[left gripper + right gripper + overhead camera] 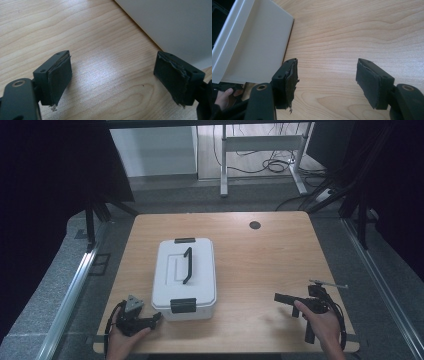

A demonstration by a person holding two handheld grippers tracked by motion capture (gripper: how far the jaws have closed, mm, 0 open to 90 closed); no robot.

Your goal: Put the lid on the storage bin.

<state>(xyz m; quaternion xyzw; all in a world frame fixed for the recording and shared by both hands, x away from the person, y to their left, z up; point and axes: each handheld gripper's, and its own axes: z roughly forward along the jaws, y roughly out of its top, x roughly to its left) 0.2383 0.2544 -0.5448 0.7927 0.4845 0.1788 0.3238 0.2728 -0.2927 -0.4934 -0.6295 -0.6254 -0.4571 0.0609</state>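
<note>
Pale wooden table point(260, 270) carries a latched white box point(186, 277) left of centre; left gripper point(156, 318) and right gripper point(285, 298), jaws wide and empty, should square up to its front latch point(183, 304) first.

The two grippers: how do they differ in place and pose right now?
The left gripper lies close beside the white box, near its front left corner; the right gripper sits well apart from the box on bare table. The left gripper points right, toward the box; the right gripper points left, also toward it. Both are open, hold nothing, and stay low over the table.
</note>
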